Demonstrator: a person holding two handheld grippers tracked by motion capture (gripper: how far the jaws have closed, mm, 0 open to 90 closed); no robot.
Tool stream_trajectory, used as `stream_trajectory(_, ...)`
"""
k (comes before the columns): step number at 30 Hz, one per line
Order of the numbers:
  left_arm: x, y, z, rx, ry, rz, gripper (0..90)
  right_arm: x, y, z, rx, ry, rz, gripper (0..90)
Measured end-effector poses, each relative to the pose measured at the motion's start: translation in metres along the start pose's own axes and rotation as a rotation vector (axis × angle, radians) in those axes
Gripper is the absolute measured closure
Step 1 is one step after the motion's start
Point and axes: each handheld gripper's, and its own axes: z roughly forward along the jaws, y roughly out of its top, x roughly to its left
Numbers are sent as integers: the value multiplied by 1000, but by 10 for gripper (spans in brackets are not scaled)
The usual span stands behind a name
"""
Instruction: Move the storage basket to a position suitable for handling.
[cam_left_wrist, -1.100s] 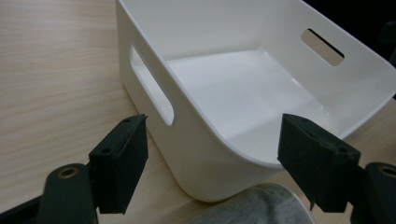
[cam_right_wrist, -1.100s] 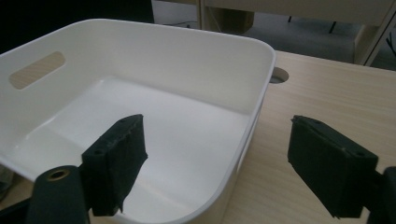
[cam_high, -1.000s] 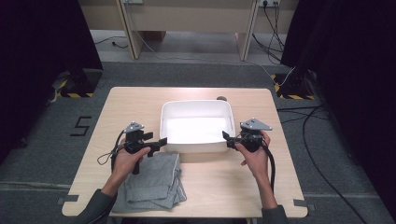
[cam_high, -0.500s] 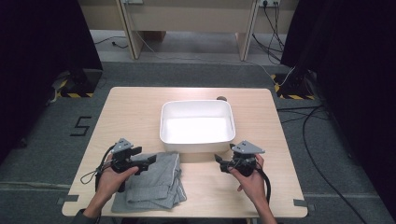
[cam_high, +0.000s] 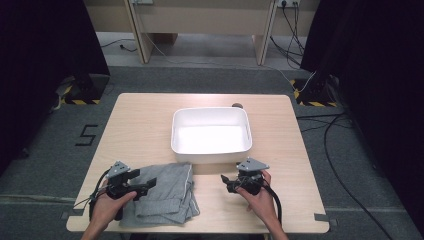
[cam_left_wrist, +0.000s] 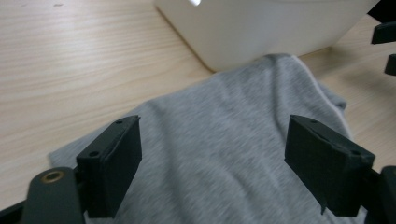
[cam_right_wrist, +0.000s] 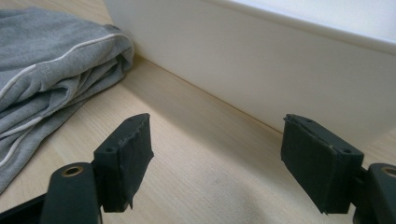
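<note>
A folded grey cloth (cam_high: 165, 192) lies on the table's near left, just in front of a white tub (cam_high: 210, 157). My left gripper (cam_high: 145, 186) points right, low over the cloth's left part. In the left gripper view it (cam_left_wrist: 212, 126) is open with the cloth (cam_left_wrist: 224, 154) beneath, and the pads are not pressing on it; its jaws have just been opening. My right gripper (cam_high: 227, 182) points left near the tub's front right corner. It (cam_right_wrist: 217, 120) is open with bare wood between the jaws, which have just been closing a little. The cloth (cam_right_wrist: 51, 70) lies to its left and the tub wall (cam_right_wrist: 261, 79) stands ahead.
The wooden table (cam_high: 145, 130) has bare wood left of and behind the tub. A small dark spot (cam_high: 236, 105) sits behind the tub's far right corner. Cables and black curtains flank the table on the floor. The right gripper's jaws (cam_left_wrist: 385, 46) show at the left gripper view's right edge.
Both hands have drawn back from the tub's sides toward the table's near edge. The left gripper now hangs over the cloth; the right one sits lower, in front of the tub.
</note>
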Motion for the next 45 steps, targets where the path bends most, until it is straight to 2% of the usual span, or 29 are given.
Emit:
stream_trajectory(6,10,-10,-8,0,16,-30,189,2,-1,3,7,5,-9,250)
stream_trajectory(16,8,-23,-10,19,26,-25,192,10,-1,9,20,41,-19,250)
stream_trajectory(21,6,-31,-8,51,18,-15,213,15,0,11,13,56,-30,251)
stream_trajectory(23,1,-36,-3,79,10,8,229,16,0,11,14,62,-32,251)
stream_trajectory(24,-3,-40,1,101,15,26,267,17,-1,12,19,66,-32,251)
stream_trajectory(26,-8,-41,2,101,29,41,277,19,0,12,16,75,-29,251)
stream_trajectory(29,-14,-42,3,100,25,40,323,23,0,13,16,86,-39,251)
stream_trajectory(36,-39,-42,16,107,-15,100,335,33,2,15,4,115,-45,251)
stream_trajectory(37,-39,-42,16,107,-15,100,335,34,2,14,0,119,-43,251)
stream_trajectory(44,-68,-39,34,108,-58,141,333,37,6,12,-23,123,-42,251)
stream_trajectory(45,-68,-39,34,108,-58,141,333,36,5,12,-22,119,-42,251)
